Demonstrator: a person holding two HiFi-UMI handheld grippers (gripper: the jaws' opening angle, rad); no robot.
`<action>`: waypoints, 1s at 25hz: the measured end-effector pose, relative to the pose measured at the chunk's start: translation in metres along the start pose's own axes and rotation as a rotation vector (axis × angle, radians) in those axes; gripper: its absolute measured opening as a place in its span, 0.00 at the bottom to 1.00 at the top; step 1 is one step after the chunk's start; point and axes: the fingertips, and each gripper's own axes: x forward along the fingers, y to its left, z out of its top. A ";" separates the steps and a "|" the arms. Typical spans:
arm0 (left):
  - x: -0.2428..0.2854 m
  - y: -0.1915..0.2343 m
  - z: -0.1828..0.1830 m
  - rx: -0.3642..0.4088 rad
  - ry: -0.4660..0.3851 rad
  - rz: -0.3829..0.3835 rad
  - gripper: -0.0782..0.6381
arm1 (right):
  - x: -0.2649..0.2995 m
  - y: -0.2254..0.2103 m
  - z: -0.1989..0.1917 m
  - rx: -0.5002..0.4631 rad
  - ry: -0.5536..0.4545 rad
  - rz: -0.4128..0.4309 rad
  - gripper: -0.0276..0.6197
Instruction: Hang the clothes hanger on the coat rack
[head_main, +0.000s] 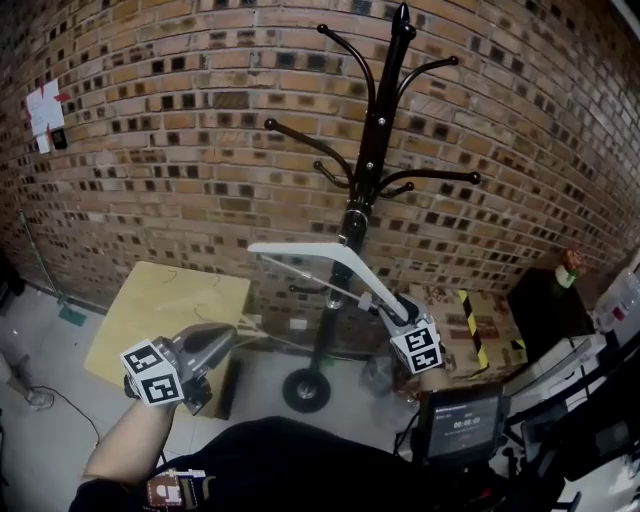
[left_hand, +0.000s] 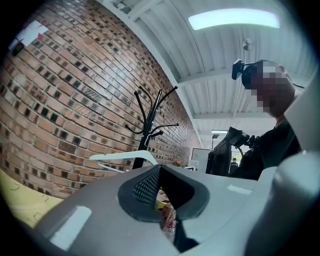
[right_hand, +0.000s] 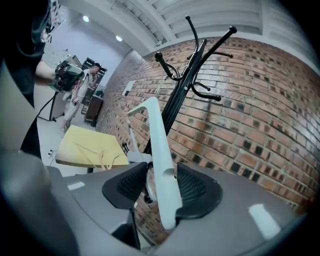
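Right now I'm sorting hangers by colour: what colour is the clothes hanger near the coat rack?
White; the clothes hanger shows best in the right gripper view.

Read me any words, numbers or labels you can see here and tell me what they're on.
Nothing reads clearly.
Small screen: a row of digits, too small to read.
Paper on the brick wall: print too blurred.
Marker cubes: square patterns only, no words.

A yellow table (head_main: 160, 310) stands near the brick wall (head_main: 150, 130).
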 end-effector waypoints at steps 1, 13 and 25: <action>-0.004 0.002 -0.002 -0.004 0.000 0.010 0.11 | 0.000 0.004 0.000 0.009 -0.005 0.005 0.38; -0.066 0.025 -0.036 -0.055 -0.012 0.177 0.11 | -0.053 0.104 0.148 0.026 -0.449 0.090 0.36; -0.220 0.042 -0.080 -0.099 -0.123 0.589 0.11 | 0.048 0.365 0.150 0.246 -0.271 0.927 0.06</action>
